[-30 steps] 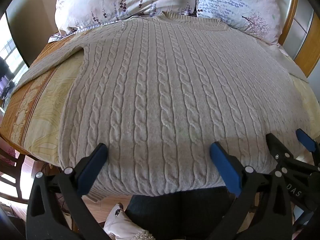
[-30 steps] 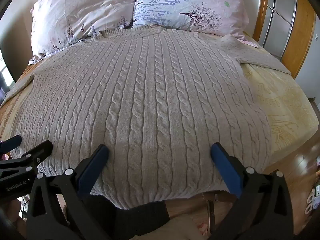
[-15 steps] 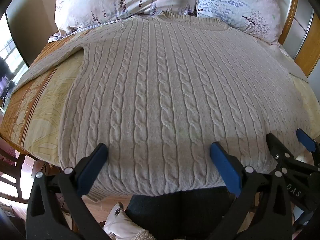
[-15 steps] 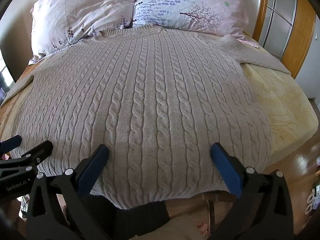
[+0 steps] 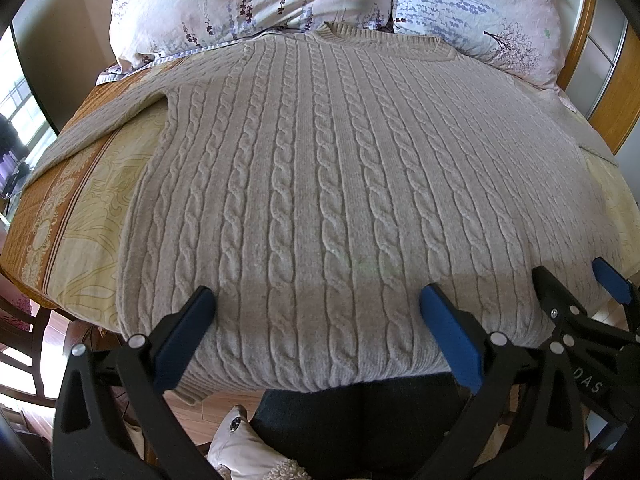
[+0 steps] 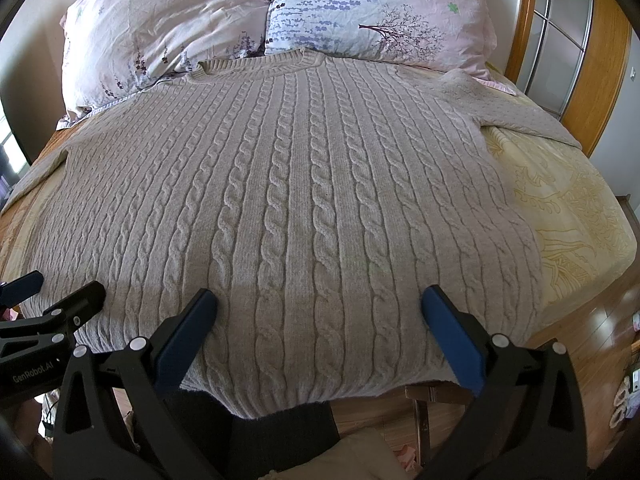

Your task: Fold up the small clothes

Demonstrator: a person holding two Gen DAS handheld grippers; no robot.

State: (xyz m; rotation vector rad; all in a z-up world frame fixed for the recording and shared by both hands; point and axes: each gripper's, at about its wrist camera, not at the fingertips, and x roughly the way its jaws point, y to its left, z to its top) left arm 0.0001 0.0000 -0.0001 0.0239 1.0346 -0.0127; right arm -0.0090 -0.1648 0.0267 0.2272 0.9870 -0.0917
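Both tongs are spread wide, nothing gripped: left gripper [image 5: 316, 300] and right gripper [image 6: 318, 300] are held above the near hem of the sweater [image 5: 340, 184], side by side. No change is seen against the earlier frames; grippers and garment are placed the same. Whether the blue pads [image 5: 448, 332] touch the knit cannot be told.

Sweater is laid flat, front up, over the middle of the bed [image 5: 92, 216], collar at the head edge against two floral pillows [image 6: 168, 28], hem hung slightly over the foot edge. One sleeve is spread toward the left edge, the other toward the right edge [image 6: 520, 116]; both cuffs are cut off by the fisheye rim. Dark clothing of the person [image 5: 360, 420] is partly hidden below the hem.

Bed is covered with a yellow patterned sheet with an orange border on the left side. A wooden headboard [image 6: 524, 20] and panelled frame are seen at the right, a wood floor [image 6: 592, 332] below, a window at far left, blown out.
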